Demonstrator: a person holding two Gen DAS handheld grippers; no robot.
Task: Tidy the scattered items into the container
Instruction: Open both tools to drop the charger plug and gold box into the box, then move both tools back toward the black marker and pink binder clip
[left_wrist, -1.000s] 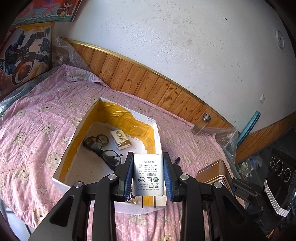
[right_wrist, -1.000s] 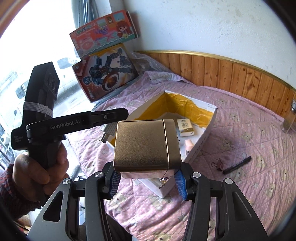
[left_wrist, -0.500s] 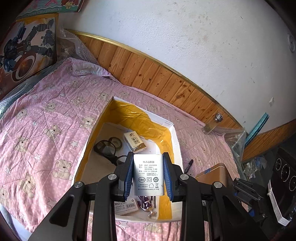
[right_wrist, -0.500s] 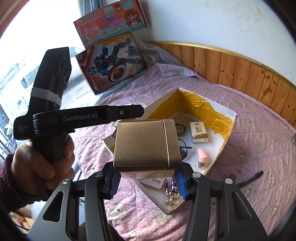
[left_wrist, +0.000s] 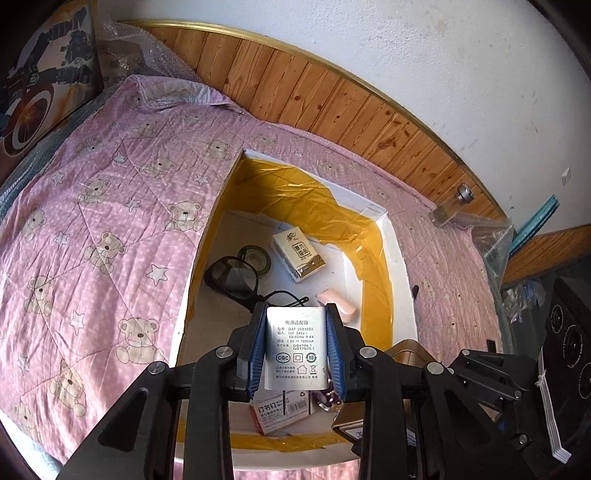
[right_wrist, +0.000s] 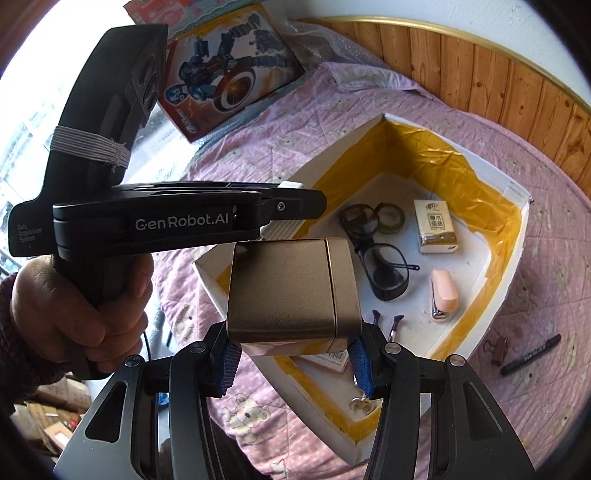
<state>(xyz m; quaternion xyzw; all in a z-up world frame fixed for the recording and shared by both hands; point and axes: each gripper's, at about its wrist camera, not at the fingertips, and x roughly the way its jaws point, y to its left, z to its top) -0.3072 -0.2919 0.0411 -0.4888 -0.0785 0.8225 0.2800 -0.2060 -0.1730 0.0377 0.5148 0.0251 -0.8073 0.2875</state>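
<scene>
White adapter (left_wrist: 295, 349) between left tongs (left_wrist: 296, 350)

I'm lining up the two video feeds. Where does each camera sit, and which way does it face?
Left wrist: sits on the left gripper, looking down along its fingers at the white power adapter over the yellow-lined white box; only its fingers show.
Right wrist: sits on the right gripper, looking past the bronze metal tin into the box; the left hand shows.
Both share the box and black glasses.
</scene>
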